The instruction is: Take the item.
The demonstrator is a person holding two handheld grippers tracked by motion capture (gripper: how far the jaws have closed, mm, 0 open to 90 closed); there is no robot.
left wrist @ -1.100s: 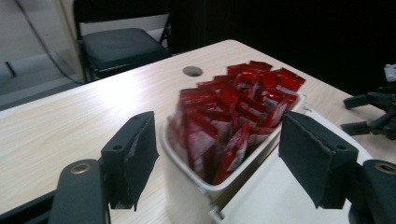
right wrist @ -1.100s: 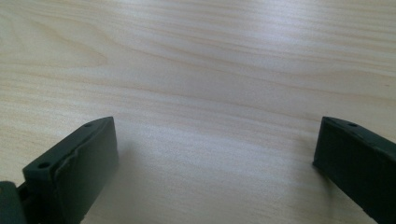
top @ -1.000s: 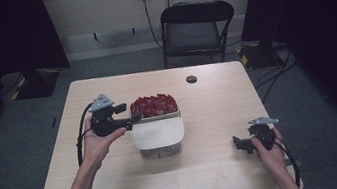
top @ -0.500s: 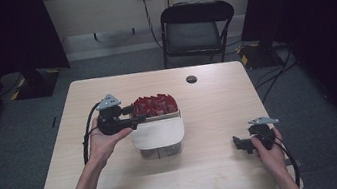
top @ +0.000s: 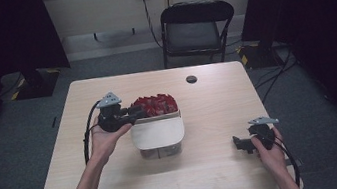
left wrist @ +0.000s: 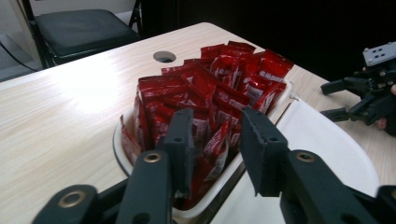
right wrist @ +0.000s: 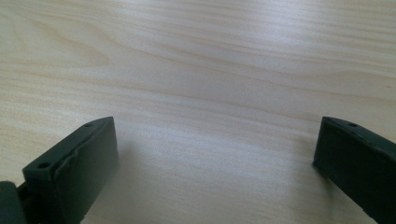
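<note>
Left gripper (left wrist: 215,140) over the near-left rim of the white container (left wrist: 120,144), jaws dipped among the red packets (left wrist: 219,79) and just been closing; a packet stands between the pads, but whether the pads actually press on it cannot be told, as the packet's lower part is hidden behind the jaws. Packets packed upright in the far compartment; printing on them too small to read. In the high view, same gripper (top: 140,112) reaching in from the left, held by the left hand (top: 107,136), its tips lost against the red. Near compartment covered by a white lid (top: 158,132); contents beneath hidden. Container at mid-table, slightly left of centre.

Right gripper (right wrist: 215,154) well apart at the near right of the table (top: 218,102), jaws wide, nothing between them but bare wood; jaw bases cut off by the bottom edge. Seen from above (top: 238,144), small and dark, in the right hand (top: 268,148). Round hole (top: 191,79) at the far side. Chair (top: 197,29) beyond, partly in shadow.
</note>
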